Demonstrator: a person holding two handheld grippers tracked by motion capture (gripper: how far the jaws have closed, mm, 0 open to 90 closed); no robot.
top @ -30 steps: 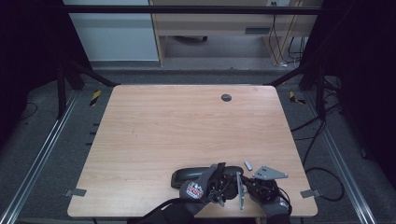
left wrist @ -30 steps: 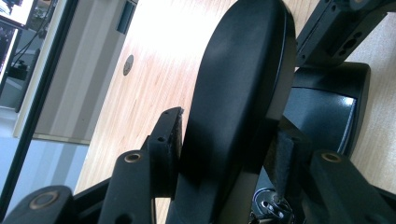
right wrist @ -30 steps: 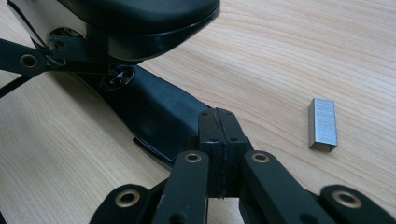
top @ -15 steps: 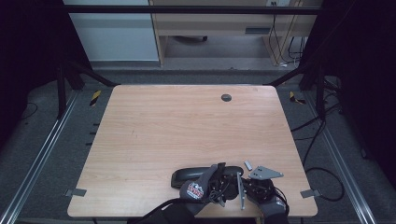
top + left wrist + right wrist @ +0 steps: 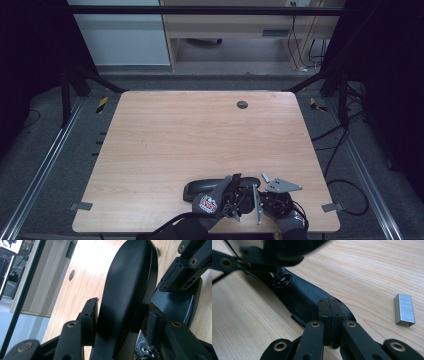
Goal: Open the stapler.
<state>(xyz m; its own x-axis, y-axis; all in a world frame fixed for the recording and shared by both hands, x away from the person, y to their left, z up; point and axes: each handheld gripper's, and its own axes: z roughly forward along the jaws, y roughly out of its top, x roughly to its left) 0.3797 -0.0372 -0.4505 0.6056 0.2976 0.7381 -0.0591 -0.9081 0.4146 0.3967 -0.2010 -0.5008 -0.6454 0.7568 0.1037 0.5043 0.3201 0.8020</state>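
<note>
A black stapler (image 5: pixel 200 189) lies near the table's front edge with its top arm swung up. My left gripper (image 5: pixel 235 192), in a gloved hand, is shut on that top arm (image 5: pixel 127 285), one pad (image 5: pixel 91 315) on each side. Below it lies the stapler's base (image 5: pixel 175 302). My right gripper (image 5: pixel 260 200) is shut, its jaws pressed together with nothing between them, and its tip (image 5: pixel 329 315) rests on the black base (image 5: pixel 302 295). A small silver strip of staples (image 5: pixel 404 310) lies on the wood to the right, also visible in the high view as the staples (image 5: pixel 266 176).
The wooden table (image 5: pixel 200 135) has a round dark grommet (image 5: pixel 242 104) near its far edge. Black frame rails and cables run along the floor on both sides. A light cabinet stands beyond the table.
</note>
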